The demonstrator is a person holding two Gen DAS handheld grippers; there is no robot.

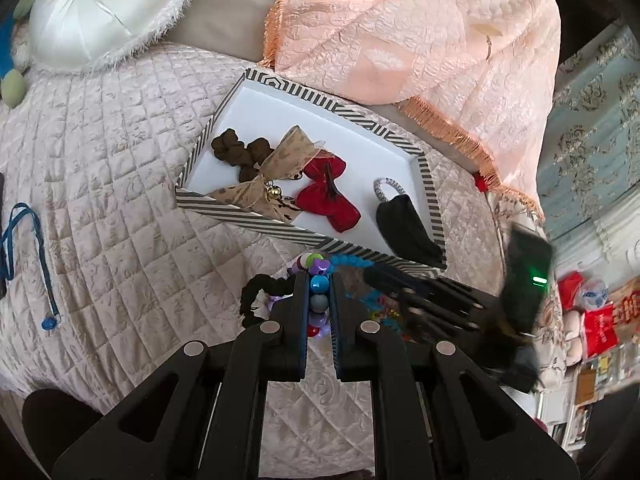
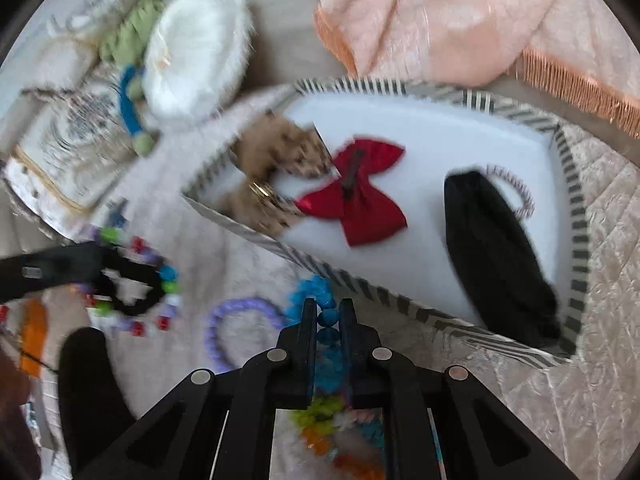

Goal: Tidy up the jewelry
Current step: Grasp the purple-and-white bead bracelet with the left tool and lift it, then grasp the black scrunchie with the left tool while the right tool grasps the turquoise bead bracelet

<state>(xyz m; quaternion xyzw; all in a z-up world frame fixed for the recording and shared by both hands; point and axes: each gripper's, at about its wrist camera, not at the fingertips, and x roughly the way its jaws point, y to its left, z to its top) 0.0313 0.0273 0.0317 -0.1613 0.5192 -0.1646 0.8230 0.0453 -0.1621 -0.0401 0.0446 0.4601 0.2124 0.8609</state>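
Note:
My left gripper [image 1: 319, 280] is shut on a string of multicolour beads [image 1: 319, 284], held just above the quilted bedspread in front of the striped tray [image 1: 280, 226]. A black scrunchie [image 1: 256, 292] hangs beside its left finger. My right gripper [image 2: 328, 306] is shut on a blue bead bracelet [image 2: 312, 290] close to the tray's near wall [image 2: 360, 286]; the right wrist view is blurred. In the tray lie a brown scrunchie [image 1: 230, 148], a leopard bow [image 1: 276, 168], a red bow [image 1: 330, 192], a black fabric piece [image 1: 404, 228] and a grey hair tie [image 1: 390, 186].
A purple bead bracelet [image 2: 236, 320] lies on the quilt left of my right gripper, with more coloured beads [image 2: 328, 428] under it. Behind the tray are a white round cushion [image 1: 108, 12] and a peach fringed cloth [image 1: 420, 40]. A blue cord [image 1: 24, 240] lies far left.

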